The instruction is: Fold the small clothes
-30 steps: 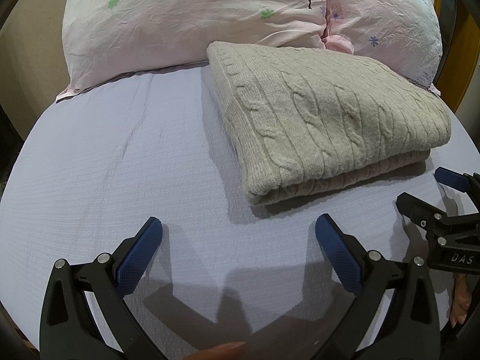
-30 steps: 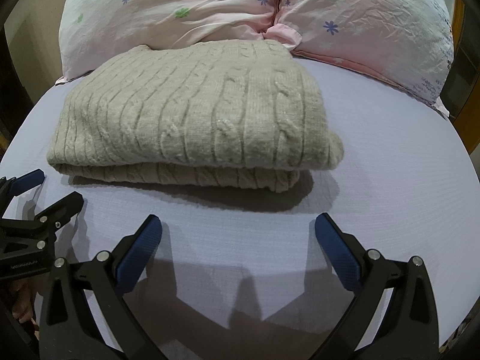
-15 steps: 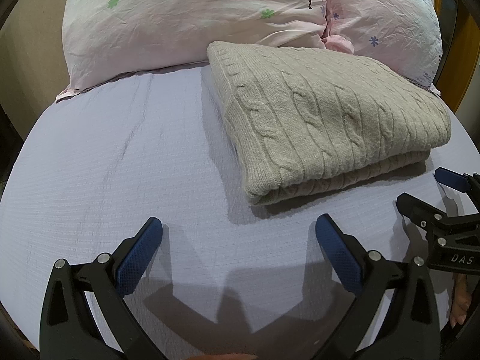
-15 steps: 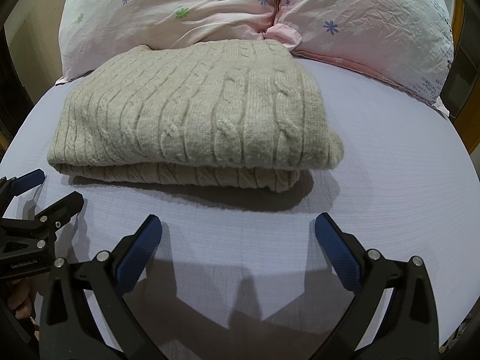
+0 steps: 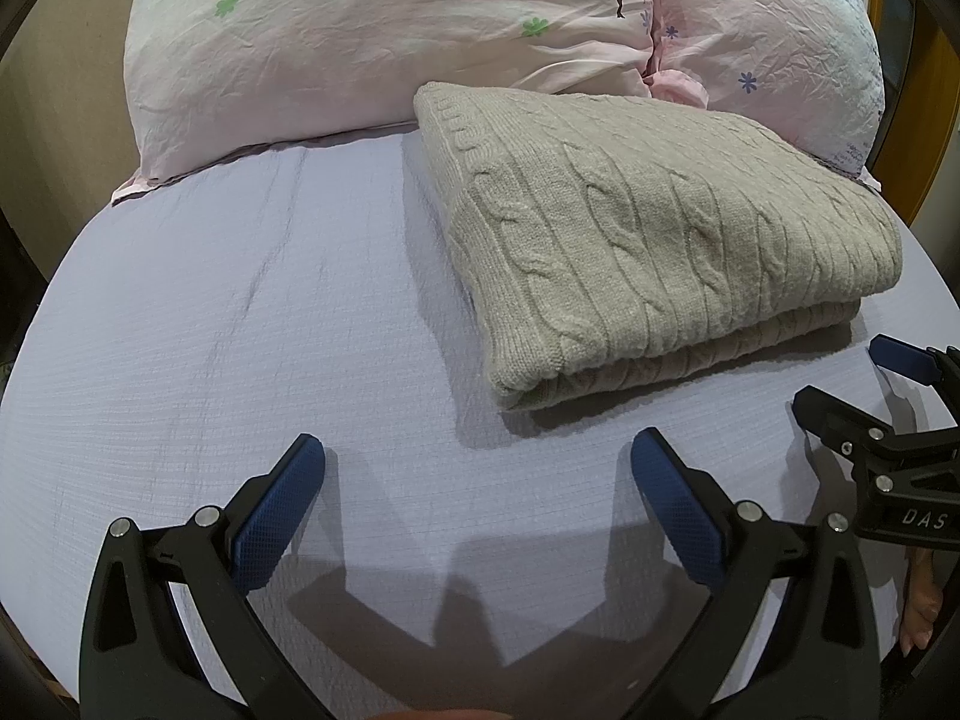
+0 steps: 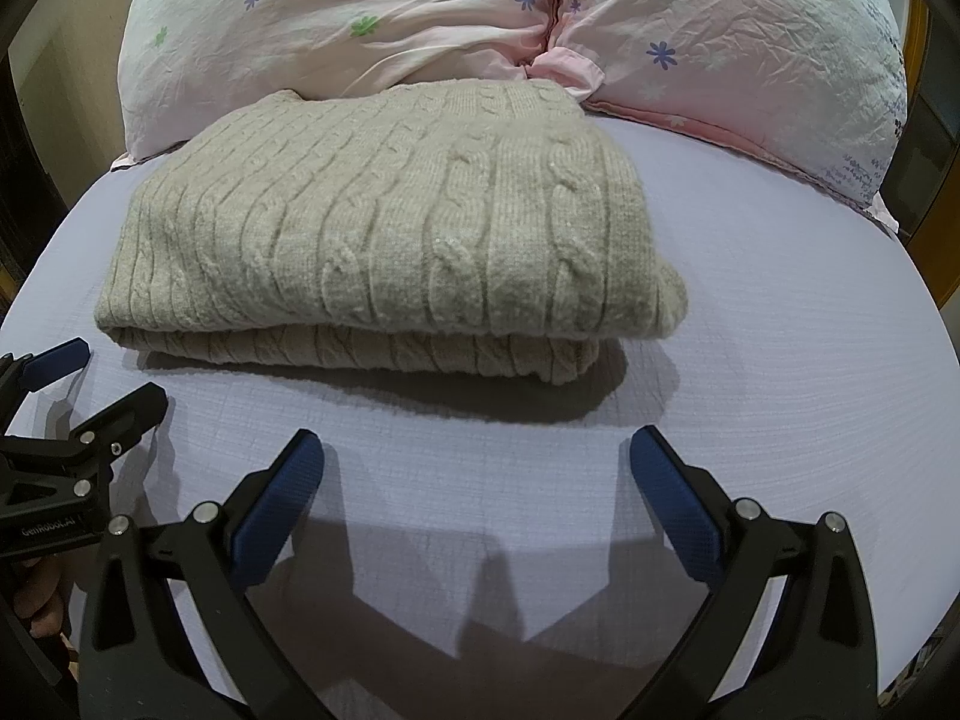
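Sweater (image 5: 648, 252), beige cable-knit, lies folded into a thick rectangle on the lavender bed sheet (image 5: 210, 360), its far edge against two pink floral pillows (image 5: 360, 42), nothing gripping it. I read my left gripper (image 5: 477, 468) as spread wide with nothing between its blue pads (image 5: 276, 510), hovering over bare sheet just short of the sweater's near-left corner. My right gripper (image 6: 477, 468) is likewise spread wide and holds nothing, poised above the sheet in front of the folded edge, beside the left gripper.
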Demonstrator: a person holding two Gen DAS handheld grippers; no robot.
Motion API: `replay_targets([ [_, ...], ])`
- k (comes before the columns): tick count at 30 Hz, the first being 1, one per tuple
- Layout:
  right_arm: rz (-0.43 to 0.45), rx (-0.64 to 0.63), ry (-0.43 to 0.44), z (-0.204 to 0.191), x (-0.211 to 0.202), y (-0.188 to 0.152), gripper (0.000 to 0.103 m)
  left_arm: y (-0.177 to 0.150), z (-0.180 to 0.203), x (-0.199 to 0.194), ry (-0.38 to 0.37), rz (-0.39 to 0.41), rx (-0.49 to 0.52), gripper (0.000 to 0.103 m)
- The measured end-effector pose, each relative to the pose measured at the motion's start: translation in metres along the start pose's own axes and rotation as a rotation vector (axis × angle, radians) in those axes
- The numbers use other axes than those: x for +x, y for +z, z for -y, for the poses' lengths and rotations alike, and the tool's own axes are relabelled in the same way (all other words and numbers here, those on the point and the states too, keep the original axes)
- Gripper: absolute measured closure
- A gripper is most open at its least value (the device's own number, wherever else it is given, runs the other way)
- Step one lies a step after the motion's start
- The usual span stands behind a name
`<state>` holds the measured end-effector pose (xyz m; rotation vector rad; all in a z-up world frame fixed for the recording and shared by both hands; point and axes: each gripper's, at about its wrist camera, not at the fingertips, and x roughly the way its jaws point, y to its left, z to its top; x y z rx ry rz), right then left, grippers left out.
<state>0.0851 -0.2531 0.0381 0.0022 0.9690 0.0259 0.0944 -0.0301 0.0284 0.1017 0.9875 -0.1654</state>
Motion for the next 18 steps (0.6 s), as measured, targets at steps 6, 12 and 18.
replay_targets([
  [6,0.0,0.0,0.0,0.0,0.0001,0.0,0.002,0.0002,-0.0006,0.0002,0.0,-0.001,-0.002,0.001],
  [12,0.0,0.0,0.0,0.0,0.0002,-0.0003,0.002,0.0007,-0.0028,0.0009,0.01,0.001,-0.013,0.001],
  [18,0.0,0.0,0.0,0.0,0.0002,0.0,0.002,0.0004,-0.003,0.0008,0.01,0.004,-0.012,0.001],
])
